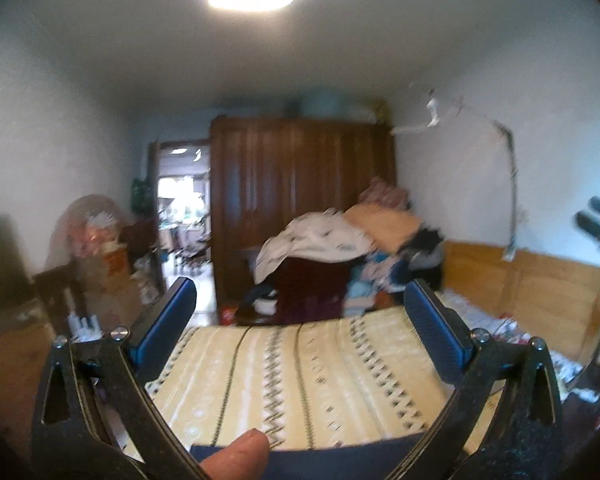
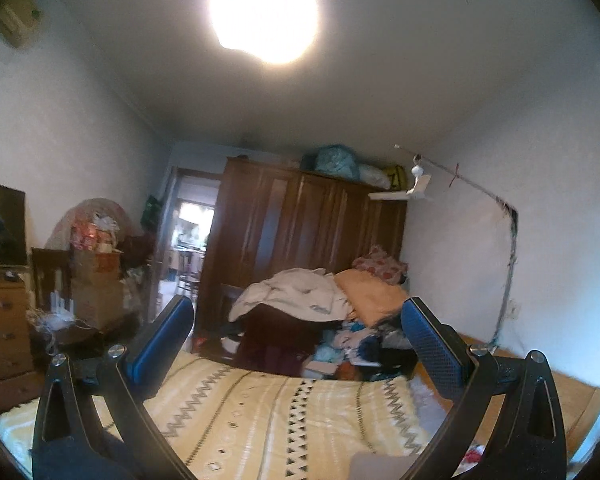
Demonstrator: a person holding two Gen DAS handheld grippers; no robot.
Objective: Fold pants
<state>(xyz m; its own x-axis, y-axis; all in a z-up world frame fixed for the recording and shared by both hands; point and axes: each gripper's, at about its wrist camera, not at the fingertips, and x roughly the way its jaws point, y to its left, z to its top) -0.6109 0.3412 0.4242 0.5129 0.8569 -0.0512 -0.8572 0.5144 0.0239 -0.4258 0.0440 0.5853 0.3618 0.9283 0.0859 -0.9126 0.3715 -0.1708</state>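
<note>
- Pants [image 1: 340, 458]: dark blue cloth, only a strip shows at the bottom edge of the left wrist view, lying on the bed cover, below the claw. In the right wrist view a dark blue cloth [image 2: 76, 460] sits at the bottom left corner; cannot tell if it is the same pants.
- A fingertip [image 1: 240, 456] of the person rests beside the blue strip, at the bottom of the left view.
- Left gripper [image 1: 300, 308]: jaws spread wide, blue pads apart, nothing between them.
- Right gripper [image 2: 300, 328]: also spread wide, holding nothing, raised above the bed.
- Bed cover [image 2: 268, 412]: yellow w/ dark zigzag stripes, flat under both claws.
- Behind the bed end: pile of clothes & blankets [image 2: 324, 292], mixed colours.
- Farther: brown wooden wardrobe [image 2: 300, 216] w/ bags on top; open doorway [image 2: 188, 236] to its left.
- Ceiling lamp [image 2: 264, 20] is on, very bright.
</note>
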